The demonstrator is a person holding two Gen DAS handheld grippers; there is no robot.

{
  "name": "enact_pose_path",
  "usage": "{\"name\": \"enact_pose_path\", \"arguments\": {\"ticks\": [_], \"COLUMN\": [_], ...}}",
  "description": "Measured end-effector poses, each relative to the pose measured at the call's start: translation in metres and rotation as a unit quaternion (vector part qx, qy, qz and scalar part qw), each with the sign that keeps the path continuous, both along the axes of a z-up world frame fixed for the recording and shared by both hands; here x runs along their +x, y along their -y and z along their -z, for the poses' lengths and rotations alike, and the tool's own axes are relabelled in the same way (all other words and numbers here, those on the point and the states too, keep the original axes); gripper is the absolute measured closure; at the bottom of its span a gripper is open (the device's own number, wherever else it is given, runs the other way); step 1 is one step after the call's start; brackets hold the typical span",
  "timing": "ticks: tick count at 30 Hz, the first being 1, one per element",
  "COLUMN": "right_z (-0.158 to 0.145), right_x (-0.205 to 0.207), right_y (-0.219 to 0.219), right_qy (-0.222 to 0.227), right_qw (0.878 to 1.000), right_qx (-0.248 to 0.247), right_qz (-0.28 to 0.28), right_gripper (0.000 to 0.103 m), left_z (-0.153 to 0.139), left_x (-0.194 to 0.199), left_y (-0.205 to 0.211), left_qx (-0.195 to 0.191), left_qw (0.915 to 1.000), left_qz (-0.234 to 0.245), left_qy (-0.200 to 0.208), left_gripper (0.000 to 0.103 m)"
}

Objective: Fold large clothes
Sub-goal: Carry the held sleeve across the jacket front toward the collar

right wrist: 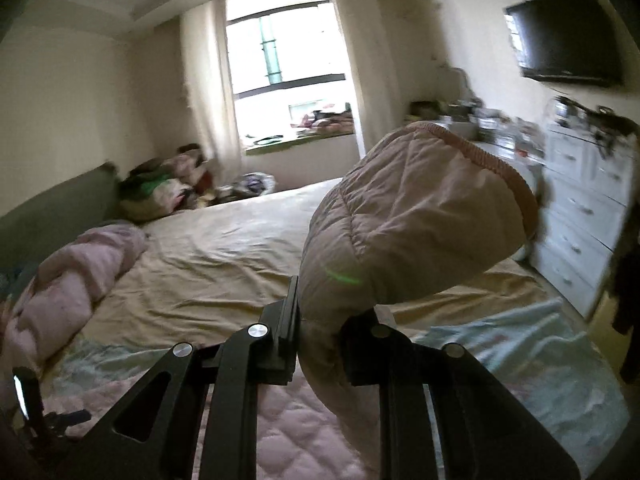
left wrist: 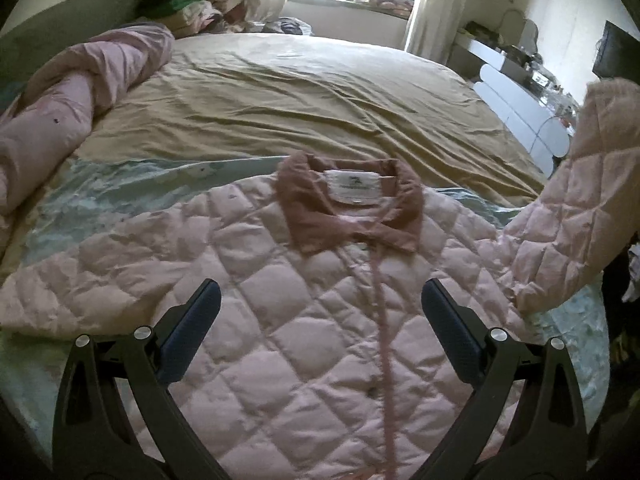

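Observation:
A pink quilted jacket lies front up on the bed, its darker pink collar pointing away from me. My left gripper is open and empty, hovering over the jacket's chest with its fingers either side of the button placket. The jacket's right sleeve is lifted off the bed at the right. My right gripper is shut on that sleeve near its elastic cuff and holds it up in the air above the bed.
A tan sheet covers the far half of the bed, over a pale blue patterned cover. A rolled pink duvet lies at the left. A white dresser stands right of the bed. Piled clothes sit by the window.

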State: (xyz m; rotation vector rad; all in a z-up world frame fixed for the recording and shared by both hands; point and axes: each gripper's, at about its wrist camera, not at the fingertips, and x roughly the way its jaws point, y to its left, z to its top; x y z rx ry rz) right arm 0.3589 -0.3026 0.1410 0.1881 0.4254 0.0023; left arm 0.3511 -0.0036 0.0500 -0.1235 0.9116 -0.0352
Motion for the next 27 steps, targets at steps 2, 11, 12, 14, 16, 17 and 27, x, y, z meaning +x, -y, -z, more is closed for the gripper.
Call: {"name": "enact_pose_path", "arguments": {"ticks": [2, 11, 12, 14, 16, 17, 27], "right_z": [-0.004, 0.025, 0.033, 0.047, 0.063, 0.071, 0.162], "right_x": [0.007, 0.027, 0.029, 0.031, 0.035, 0.036, 0.050], "right_y": [-0.025, -0.113, -0.120, -0.130, -0.141, -0.150, -0.229], "right_qy": [0.001, -0.006, -0.008, -0.015, -0.023, -0.026, -0.077], "right_qw": [1.000, 0.994, 0.994, 0.993, 0.992, 0.991, 0.982], "right_qx": [-0.010, -0.051, -0.048, -0.041, -0.034, -0.037, -0.069], "right_qz": [-0.023, -0.092, -0.098, -0.108, -0.119, -0.122, -0.156], "right_gripper": [0.087, 0.087, 0.087, 0.087, 0.087, 0.087, 0.087], "left_z": [-0.002, -0.009, -0.007, -0.001, 0.005, 0.010, 0.053], "left_x": [0.000, 0.004, 0.005, 0.004, 0.003, 0.002, -0.006], "left_y": [-0.013, -0.057, -0.063, -0.075, -0.088, -0.096, -0.157], "left_qx": [-0.004, -0.023, -0.031, -0.052, -0.072, -0.083, -0.139], "left_qw": [1.0000, 0.9994, 0.9991, 0.9982, 0.9967, 0.9956, 0.9859], "left_qz": [-0.009, -0.022, -0.024, -0.029, -0.037, -0.043, -0.093], "left_qy": [0.002, 0.016, 0.014, 0.009, 0.005, 0.001, -0.005], "left_gripper": [0.009, 0.009, 0.009, 0.009, 0.009, 0.009, 0.009]}}
